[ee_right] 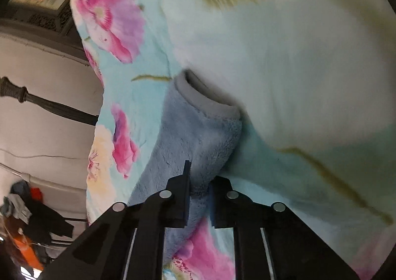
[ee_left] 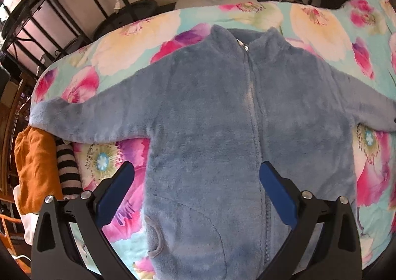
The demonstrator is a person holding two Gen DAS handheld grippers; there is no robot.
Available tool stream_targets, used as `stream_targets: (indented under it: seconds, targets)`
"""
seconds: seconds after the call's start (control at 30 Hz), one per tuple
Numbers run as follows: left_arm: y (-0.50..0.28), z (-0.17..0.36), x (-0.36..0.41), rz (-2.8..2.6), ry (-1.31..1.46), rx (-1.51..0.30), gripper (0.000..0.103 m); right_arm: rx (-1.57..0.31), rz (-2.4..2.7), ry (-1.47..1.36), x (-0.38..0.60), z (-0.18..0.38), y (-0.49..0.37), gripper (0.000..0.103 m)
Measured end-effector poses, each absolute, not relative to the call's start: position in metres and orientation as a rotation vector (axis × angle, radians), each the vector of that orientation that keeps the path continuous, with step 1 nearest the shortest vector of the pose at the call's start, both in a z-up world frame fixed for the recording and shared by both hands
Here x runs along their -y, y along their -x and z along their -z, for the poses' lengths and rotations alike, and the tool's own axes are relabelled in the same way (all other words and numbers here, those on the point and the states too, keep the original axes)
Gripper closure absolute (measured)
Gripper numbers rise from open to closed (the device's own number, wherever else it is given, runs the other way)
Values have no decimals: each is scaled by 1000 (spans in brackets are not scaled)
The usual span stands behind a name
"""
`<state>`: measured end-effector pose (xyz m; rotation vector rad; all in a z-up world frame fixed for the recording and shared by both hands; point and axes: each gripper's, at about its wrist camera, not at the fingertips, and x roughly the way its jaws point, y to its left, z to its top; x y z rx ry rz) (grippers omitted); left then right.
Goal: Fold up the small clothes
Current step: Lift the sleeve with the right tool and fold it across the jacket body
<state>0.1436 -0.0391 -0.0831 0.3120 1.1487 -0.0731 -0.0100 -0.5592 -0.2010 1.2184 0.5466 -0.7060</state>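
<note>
A small blue fleece jacket lies face up on the floral blanket, zipper closed, both sleeves spread sideways. My left gripper hovers above the jacket's lower left front, jaws wide apart, nothing between the blue pads. In the right wrist view, my right gripper is shut on the jacket's sleeve, pinching the fleece a little short of the grey-lined cuff.
An orange garment and a black-striped one lie at the blanket's left edge. A dark metal bed frame rises behind, with a white wall beyond. Clothes are piled on the floor beside the bed.
</note>
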Motion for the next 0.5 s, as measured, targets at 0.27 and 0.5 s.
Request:
stream_targets:
  seconds: [0.27,0.5]
  targets:
    - [-152,73,14,67,-165,-1190,5,-631,526,-898,512,124,-37,94]
    - [-170,81,17,106,-74,-1240,5,-668,203,-729,411,70,-105,94]
